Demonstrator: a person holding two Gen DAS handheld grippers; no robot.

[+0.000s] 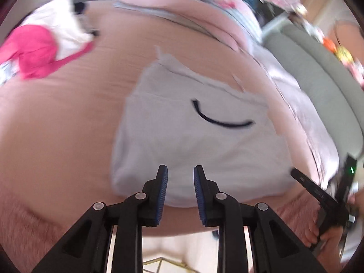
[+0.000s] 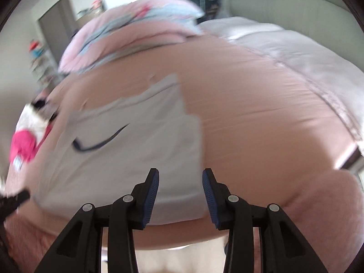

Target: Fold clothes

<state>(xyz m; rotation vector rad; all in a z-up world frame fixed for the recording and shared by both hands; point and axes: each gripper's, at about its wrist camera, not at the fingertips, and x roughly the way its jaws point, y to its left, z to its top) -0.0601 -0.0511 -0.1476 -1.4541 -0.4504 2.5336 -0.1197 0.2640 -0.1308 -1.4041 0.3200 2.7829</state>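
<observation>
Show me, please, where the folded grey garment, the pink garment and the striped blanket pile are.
folded grey garment (image 1: 195,145): left wrist view, plain cloth below the dark curved mark.
pink garment (image 1: 34,52): left wrist view, middle of the bunched cloth.
striped blanket pile (image 2: 127,34): right wrist view, its upper side.

We see our left gripper (image 1: 180,170) and right gripper (image 2: 180,173) as black angular linkages with silver rivets and ribbed blue pads (image 1: 163,193).

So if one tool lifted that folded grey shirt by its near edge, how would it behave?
The grey shirt would probably drape and sag, since it is thin cloth lying in soft layers. The fold would likely fall open. It looks light, and might drag on the pink sheet.
</observation>
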